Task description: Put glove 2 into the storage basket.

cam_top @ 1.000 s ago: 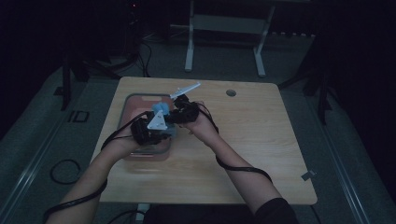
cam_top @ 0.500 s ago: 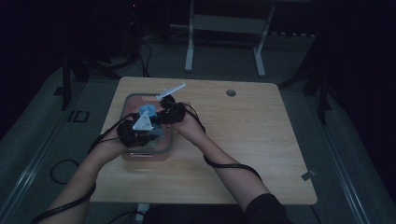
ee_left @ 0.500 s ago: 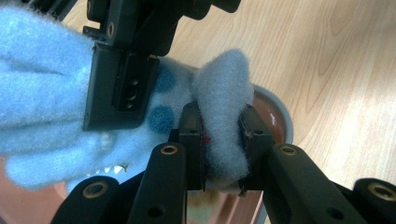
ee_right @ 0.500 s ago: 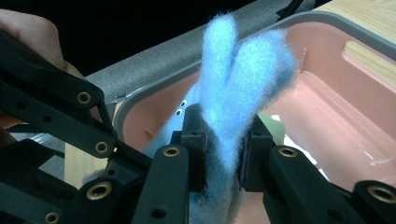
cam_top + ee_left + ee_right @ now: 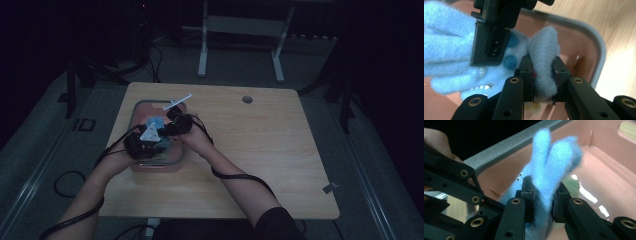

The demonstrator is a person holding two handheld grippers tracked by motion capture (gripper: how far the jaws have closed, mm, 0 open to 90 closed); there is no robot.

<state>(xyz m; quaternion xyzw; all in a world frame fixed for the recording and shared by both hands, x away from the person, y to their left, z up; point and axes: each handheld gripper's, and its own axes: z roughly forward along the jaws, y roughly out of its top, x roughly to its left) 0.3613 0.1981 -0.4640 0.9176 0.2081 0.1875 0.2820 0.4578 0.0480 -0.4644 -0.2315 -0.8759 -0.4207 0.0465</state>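
Fuzzy blue glove (image 5: pixel 451 50): hung over the pink tub (image 5: pixel 176 161), stretched between both grippers; dark blue dots and a small white toothed mark seen on it in the left gripper view.
Change since a second ago: carried with both hands toward the table's left edge and lower, from above the tub's far right part to over its middle; the thin white stick (image 5: pixel 177 101) across the tub's far rim shifted leftward with them.
Glove against left gripper (image 5: pixel 543 82): one fuzzy fold (image 5: pixel 544 62) pinched between the two black pads, rising above them and bulging out at both sides; jaws pressed onto the fabric, nothing else between.
Glove against right gripper (image 5: pixel 543 202): two upright fuzzy lobes (image 5: pixel 554 157) clamped between its pads, tips standing well above the jaws; jaws likewise pressed on the fabric.
Grippers against each other: close together above the tub, the right gripper's black jaw pressed on the glove just left of the pinched fold in the left gripper view.
Left gripper in the high view (image 5: pixel 145 142): over the tub's near-left part, grey three-cornered plate on top.
Right gripper in the high view (image 5: pixel 177 122): just beyond, over the tub's far-right part.
Tub: pink inside, grey rim, sat on the left part of the wooden table (image 5: pixel 260 150).
Round hole (image 5: pixel 247 99): in the tabletop, well right of the tub, near the far edge.
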